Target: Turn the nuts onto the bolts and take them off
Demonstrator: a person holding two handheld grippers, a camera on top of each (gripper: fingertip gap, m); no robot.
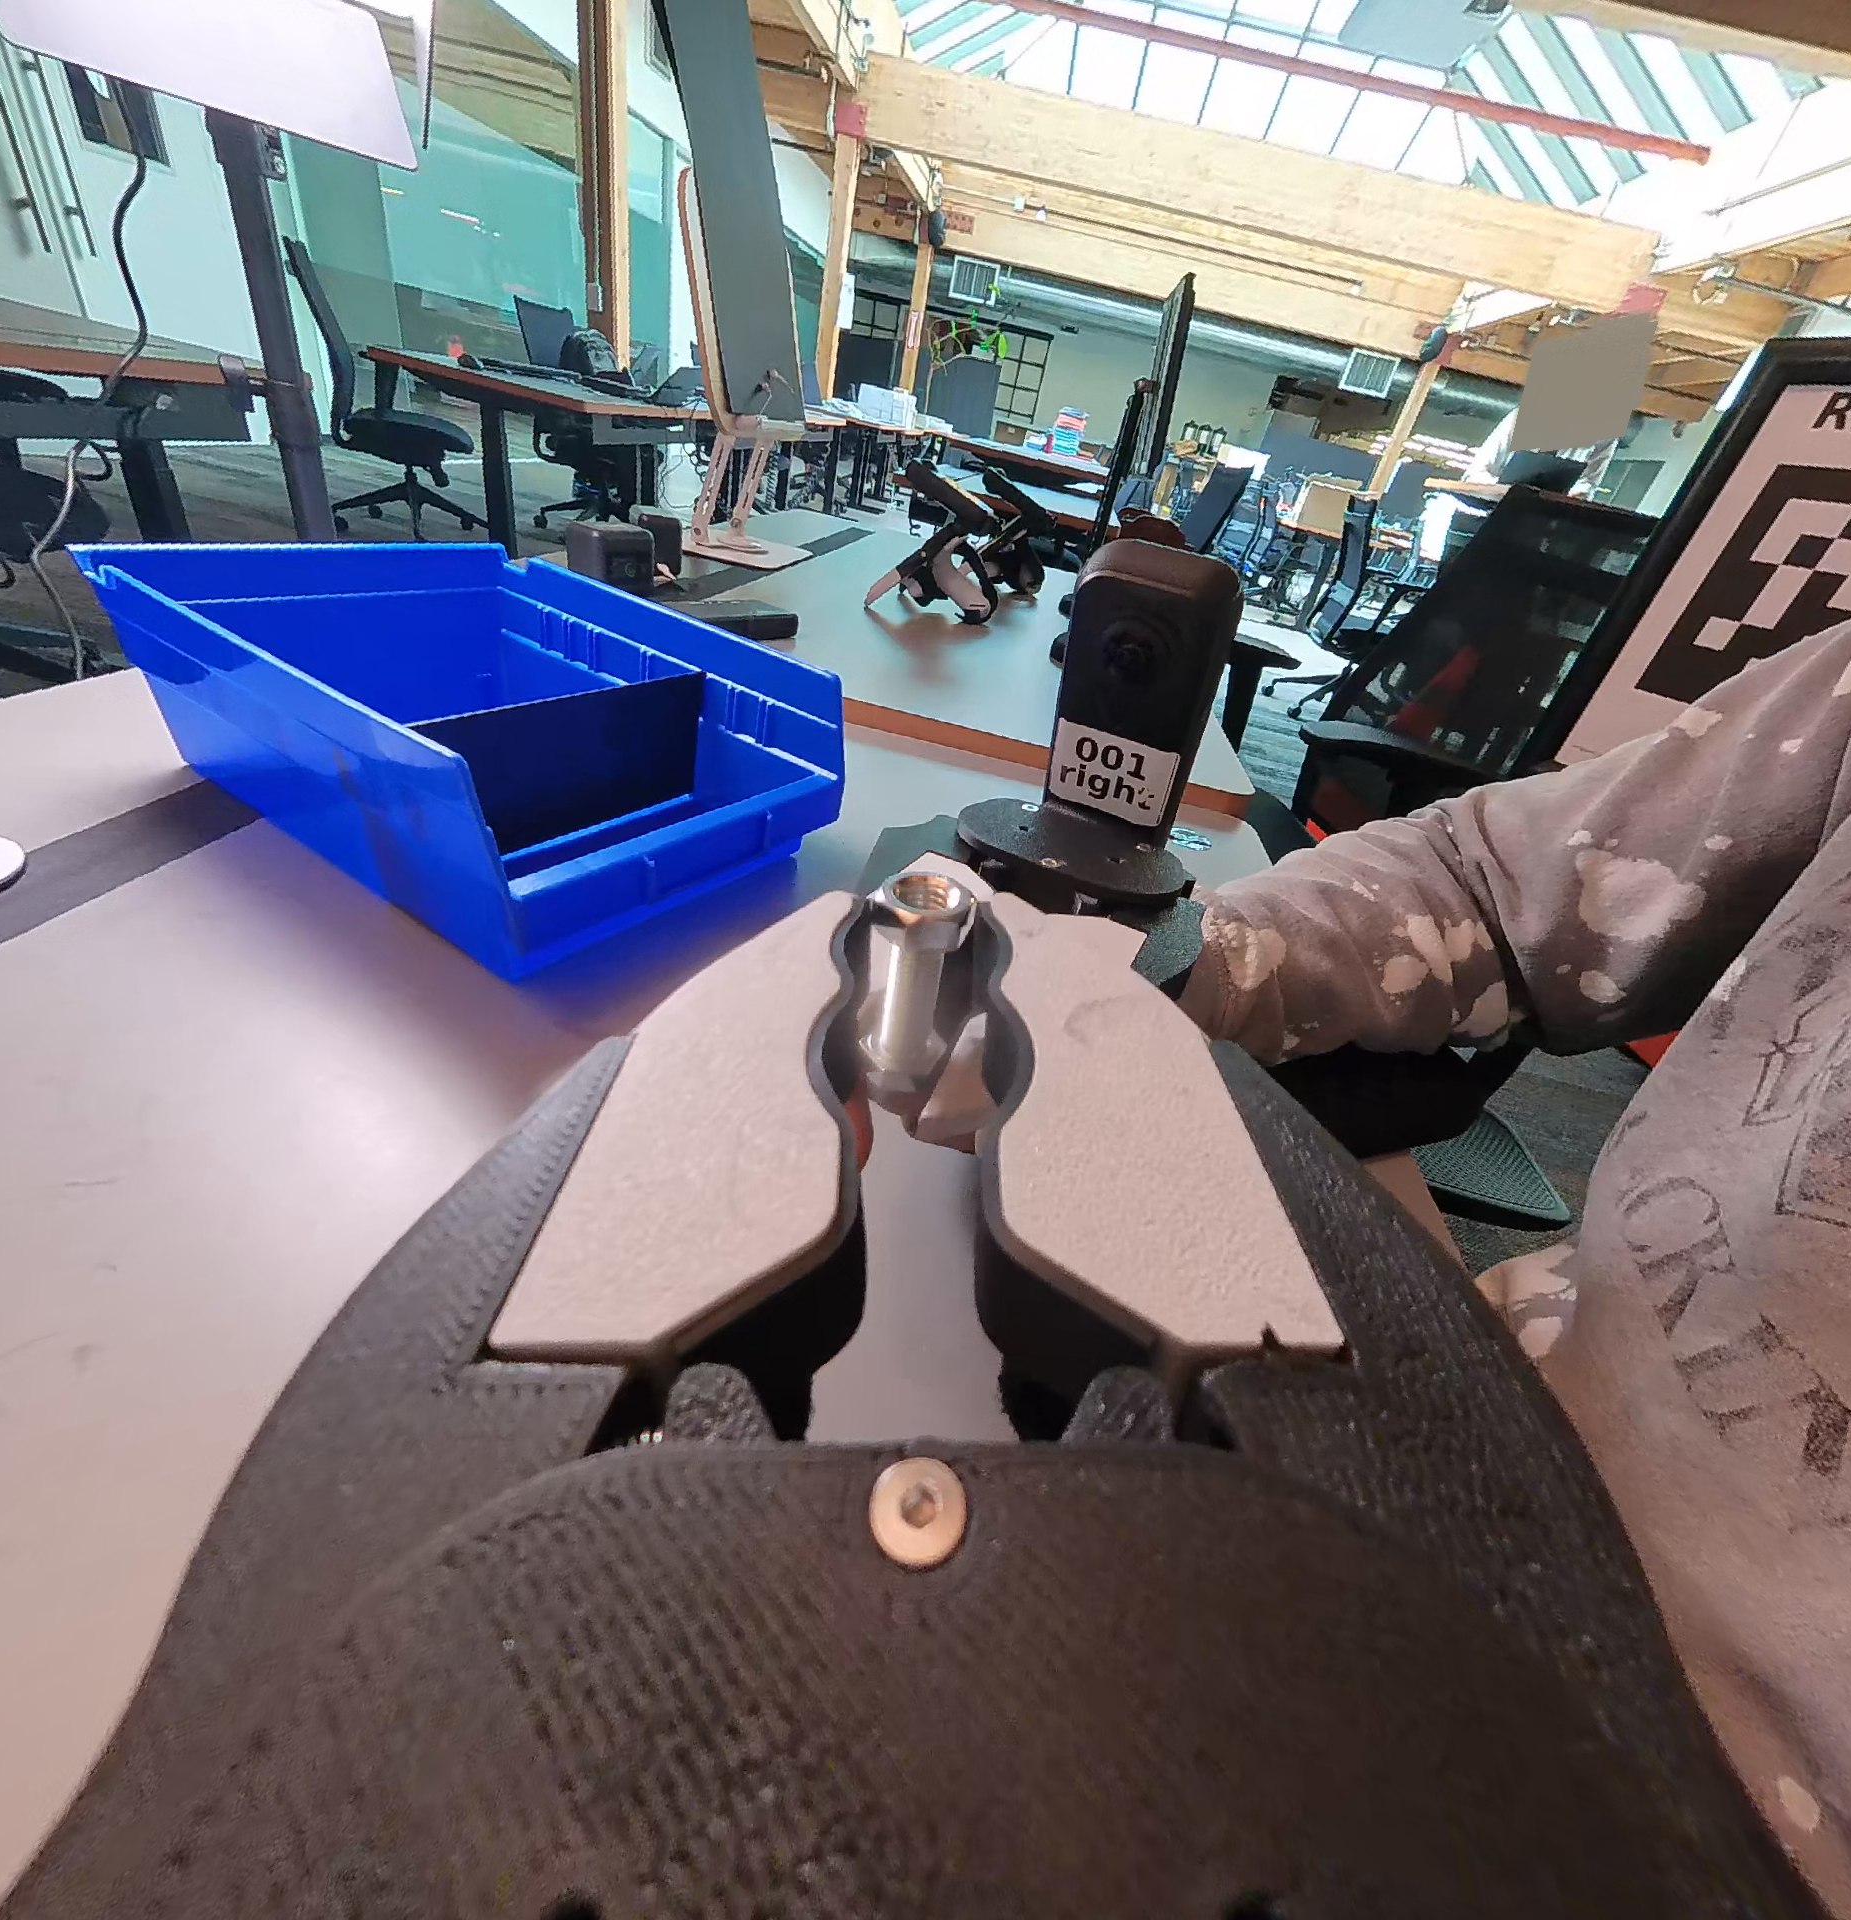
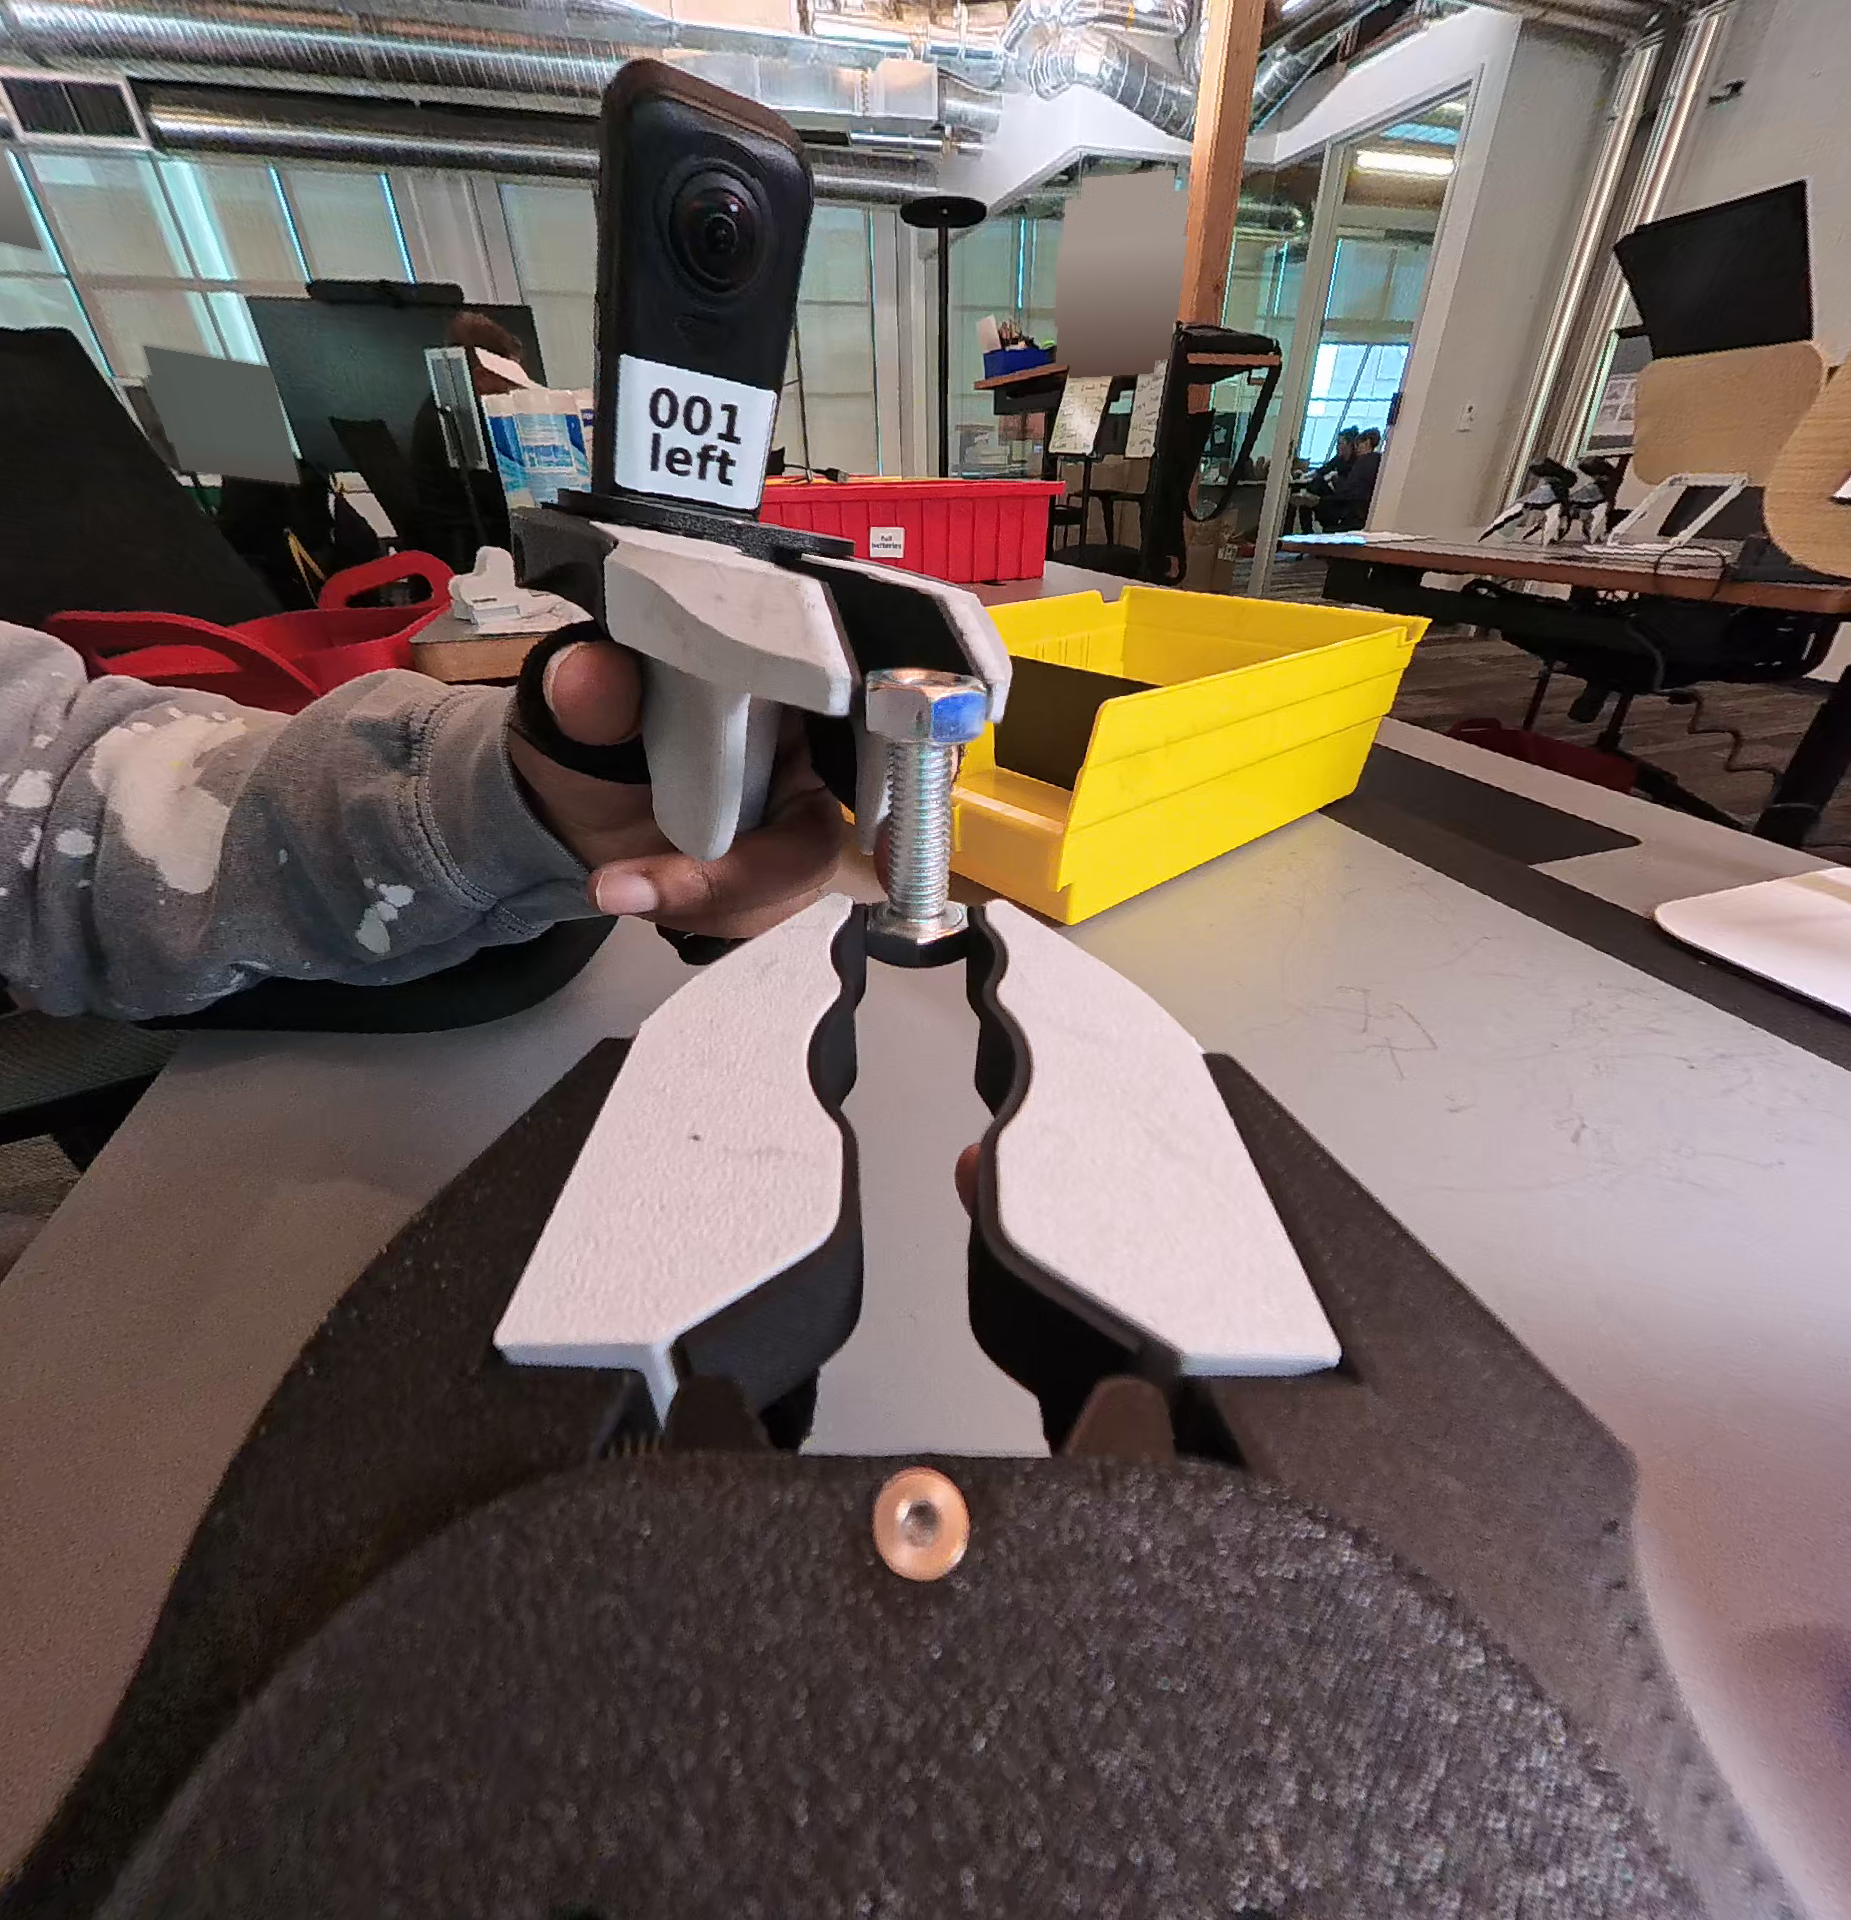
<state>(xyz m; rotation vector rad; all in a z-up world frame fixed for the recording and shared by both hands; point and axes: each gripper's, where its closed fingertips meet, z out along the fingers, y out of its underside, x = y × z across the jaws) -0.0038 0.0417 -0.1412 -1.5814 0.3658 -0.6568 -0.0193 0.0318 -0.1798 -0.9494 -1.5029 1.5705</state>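
Bolt [image 2: 919, 790] head clamped in left fingers [image 2: 926, 686], nut [image 2: 915, 923] pinched in right fingers [image 2: 1056, 997]; best kept coaxial while turning

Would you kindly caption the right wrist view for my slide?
Right gripper grips a nut at the bolt's tip; left gripper holds its head.

bolt [image 2: 921, 805]: shiny metal, threaded
nut [image 1: 919, 902]: bright metal, smooth
left gripper [image 1: 916, 997]: matt grainy plastic
blue bin [image 1: 464, 748]: glossy plastic
yellow bin [image 2: 1191, 727]: smooth plastic
worktop [image 2: 1420, 1039]: matt grey, scuffed
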